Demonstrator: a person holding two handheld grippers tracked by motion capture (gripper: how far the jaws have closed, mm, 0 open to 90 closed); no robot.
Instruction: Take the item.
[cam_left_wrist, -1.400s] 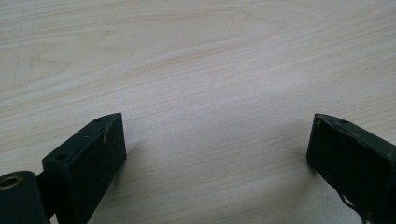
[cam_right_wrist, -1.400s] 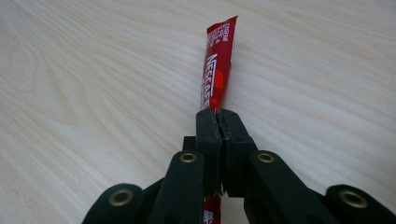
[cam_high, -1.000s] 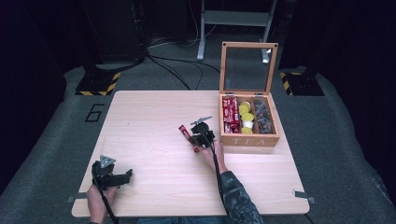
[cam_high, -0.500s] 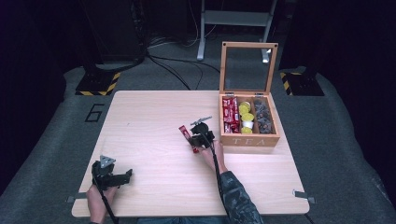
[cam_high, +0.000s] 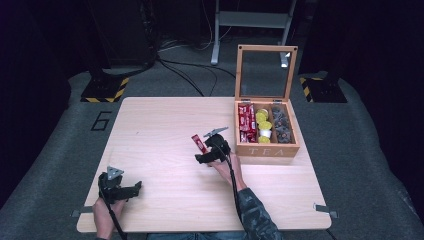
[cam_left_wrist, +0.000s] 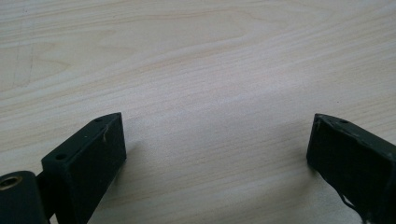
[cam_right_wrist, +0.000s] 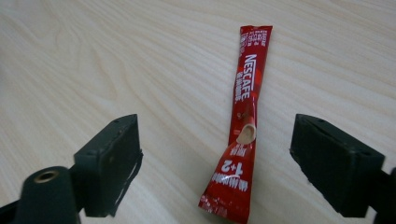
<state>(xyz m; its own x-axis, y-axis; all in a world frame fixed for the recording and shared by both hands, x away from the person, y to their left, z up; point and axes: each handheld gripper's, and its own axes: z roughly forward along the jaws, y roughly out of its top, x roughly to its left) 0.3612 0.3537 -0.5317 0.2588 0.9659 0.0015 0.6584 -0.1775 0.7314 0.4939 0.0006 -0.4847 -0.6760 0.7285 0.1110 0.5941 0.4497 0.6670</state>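
Red Nescafé stick sachet (cam_right_wrist: 243, 126) lies flat on the table (cam_high: 165, 130), near centre, at about 10 o'clock from the right gripper (cam_high: 212, 150) in the high view. In the right gripper view it runs lengthwise between the two black fingers (cam_right_wrist: 109, 161), touching neither; crimped end nearest the camera, slightly curled up.

Handling, as a judgement: light, thin foil-plastic skin, glossy so likely slick; powder fill soft, will shift and buckle under a pinch. Not fragile, but a hard squeeze could burst a seam. Lies almost flush with the table, so little edge to get under. Best hold looks to be across the narrow width around mid-length, where it is fullest; the raised near end is a second option.

Right gripper: fingers spread wide, holding nothing, straddling the sachet. Left gripper (cam_high: 120, 187): near the table's 7 o'clock corner, well apart from the sachet, fingers (cam_left_wrist: 88, 158) wide open over bare wood, empty.

Wooden tea box (cam_high: 267, 149) at 3 o'clock side of the table, glass-paned lid (cam_high: 265, 72) standing upright and open. Three compartments: left holds more red sachets (cam_high: 245, 124), middle holds yellow-topped small cups (cam_high: 262, 122), right holds dark pods (cam_high: 281, 125), kind not clear.
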